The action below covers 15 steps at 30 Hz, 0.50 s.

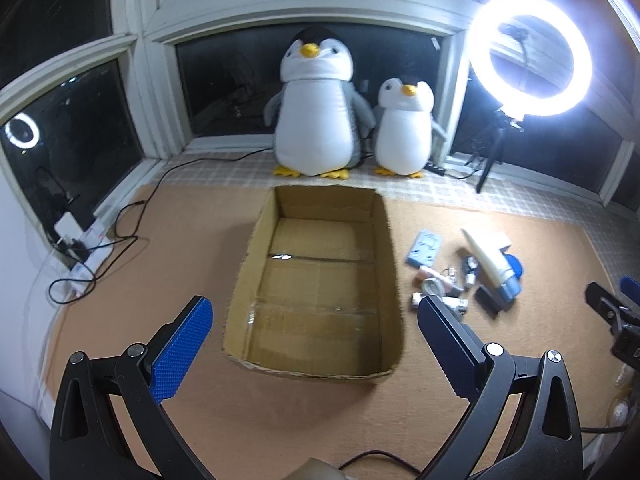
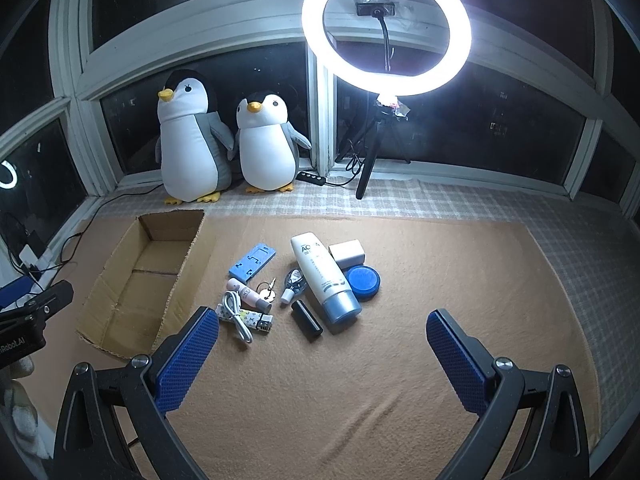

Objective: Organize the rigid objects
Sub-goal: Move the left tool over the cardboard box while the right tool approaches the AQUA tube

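Observation:
An open cardboard box (image 1: 316, 280) lies empty on the tan mat; it also shows in the right wrist view (image 2: 136, 284). To its right lies a cluster of small items: a white tube (image 2: 324, 276), a blue stand (image 2: 252, 262), a white block (image 2: 347, 251), a blue round tin (image 2: 363, 280), a black stick (image 2: 306, 319), a pink tube (image 2: 247, 294), a white cable (image 2: 237, 316) and keys (image 2: 267, 290). My left gripper (image 1: 316, 316) is open above the box's near end. My right gripper (image 2: 322, 336) is open, just in front of the cluster.
Two plush penguins (image 1: 316, 112) stand at the window behind the box. A lit ring light (image 2: 386, 28) on a tripod stands at the back right. Cables and a power strip (image 1: 80, 256) lie at the left.

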Each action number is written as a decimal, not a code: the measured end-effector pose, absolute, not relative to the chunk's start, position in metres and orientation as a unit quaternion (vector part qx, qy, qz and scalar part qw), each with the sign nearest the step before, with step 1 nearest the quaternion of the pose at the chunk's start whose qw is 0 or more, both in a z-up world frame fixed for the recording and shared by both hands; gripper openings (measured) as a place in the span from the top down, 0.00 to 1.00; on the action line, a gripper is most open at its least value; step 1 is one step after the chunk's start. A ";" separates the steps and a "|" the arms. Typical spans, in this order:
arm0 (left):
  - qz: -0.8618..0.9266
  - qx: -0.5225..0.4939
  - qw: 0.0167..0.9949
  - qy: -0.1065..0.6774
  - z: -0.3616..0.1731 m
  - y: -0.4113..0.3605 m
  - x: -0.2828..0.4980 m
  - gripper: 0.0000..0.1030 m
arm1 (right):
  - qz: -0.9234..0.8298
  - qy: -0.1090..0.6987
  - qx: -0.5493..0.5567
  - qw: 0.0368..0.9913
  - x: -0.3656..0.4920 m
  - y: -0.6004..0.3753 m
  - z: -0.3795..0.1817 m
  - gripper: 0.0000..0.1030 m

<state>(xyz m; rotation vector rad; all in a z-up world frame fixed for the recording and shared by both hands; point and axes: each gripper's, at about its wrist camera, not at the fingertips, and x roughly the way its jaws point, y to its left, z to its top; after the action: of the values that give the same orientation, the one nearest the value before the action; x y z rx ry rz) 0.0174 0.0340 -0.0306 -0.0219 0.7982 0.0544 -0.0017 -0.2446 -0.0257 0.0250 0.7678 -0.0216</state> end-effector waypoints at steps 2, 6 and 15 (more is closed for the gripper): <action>0.034 -0.013 0.919 0.394 -0.036 0.042 0.020 0.01 | -0.011 0.378 0.014 0.926 0.001 -0.246 -0.027 0.00; 0.052 -0.017 0.913 0.404 -0.047 0.058 0.026 0.01 | -0.013 0.382 0.014 0.924 0.006 -0.249 -0.033 0.00; 0.095 -0.024 0.891 0.444 -0.088 0.087 0.052 0.02 | -0.011 0.383 0.016 0.924 0.013 -0.263 -0.047 0.00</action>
<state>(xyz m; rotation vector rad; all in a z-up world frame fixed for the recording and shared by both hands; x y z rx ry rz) 0.0515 0.0872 -0.0882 -0.0490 0.9211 0.1965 0.0132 -0.2628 -0.0473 0.0325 0.7859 -0.0231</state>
